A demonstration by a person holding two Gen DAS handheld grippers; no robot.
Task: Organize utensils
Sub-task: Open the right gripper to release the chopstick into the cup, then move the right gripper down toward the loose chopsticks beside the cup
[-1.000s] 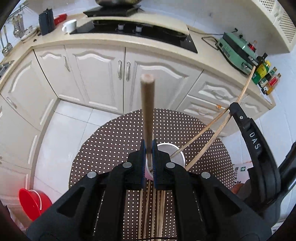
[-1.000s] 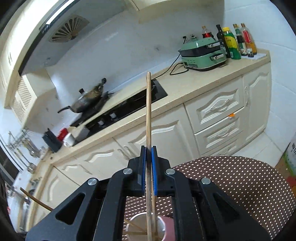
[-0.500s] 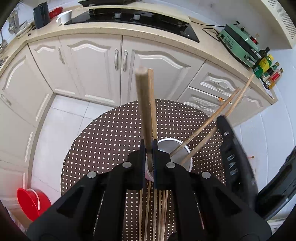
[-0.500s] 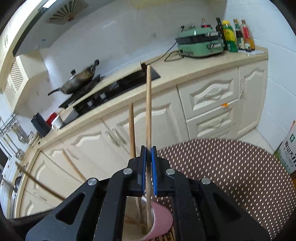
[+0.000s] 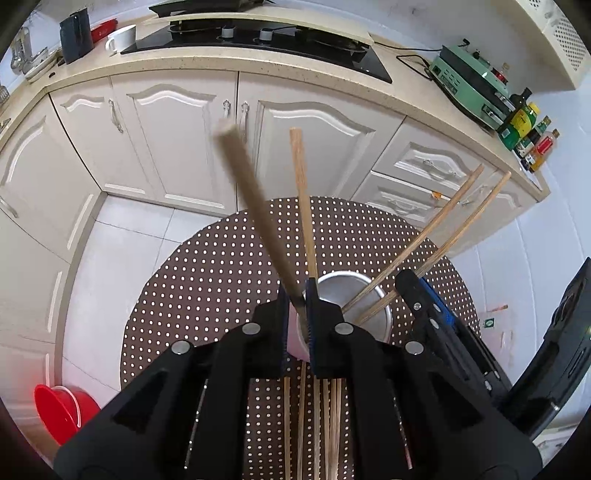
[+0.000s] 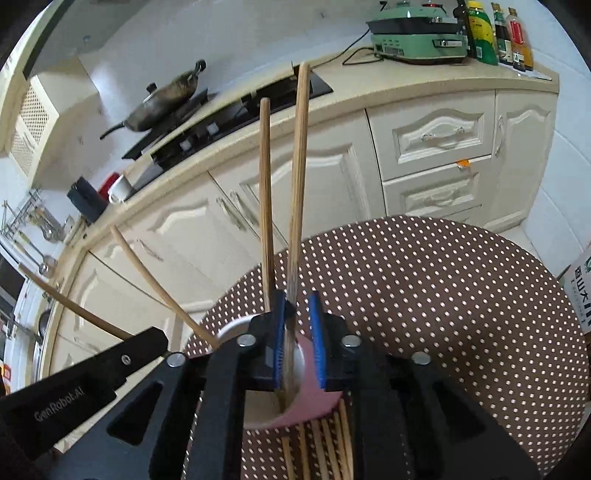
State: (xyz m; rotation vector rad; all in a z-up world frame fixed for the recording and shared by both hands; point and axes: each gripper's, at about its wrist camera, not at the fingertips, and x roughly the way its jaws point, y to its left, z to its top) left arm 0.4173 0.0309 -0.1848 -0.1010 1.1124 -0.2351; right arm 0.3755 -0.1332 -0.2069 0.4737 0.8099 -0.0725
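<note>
Dropping chopsticks into pink cup (image 6: 314,408): right gripper (image 6: 297,332) spread, its chopstick (image 6: 297,192) loose in the cup; left gripper (image 5: 298,314) slightly parted around blurred chopstick (image 5: 255,214) tilting

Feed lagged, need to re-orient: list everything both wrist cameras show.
pink cylindrical cup, silvery inside: one, pink, on table
long wooden chopsticks: four, tan, standing in or over the cup
loose wooden chopsticks: several, tan, flat on table
round cloth-covered table: one, brown with white dots, centre
red plastic basin: one, red, floor
mint-green electric cooker: one, green, counter
sauce bottles: several, mixed, beside cooker
white mug: one, white, counter
dark wok: one, grey, hob
left tongs: one, black, around a blurred chopstick
right tongs: one, black with blue pads, open around a chopstick
</note>
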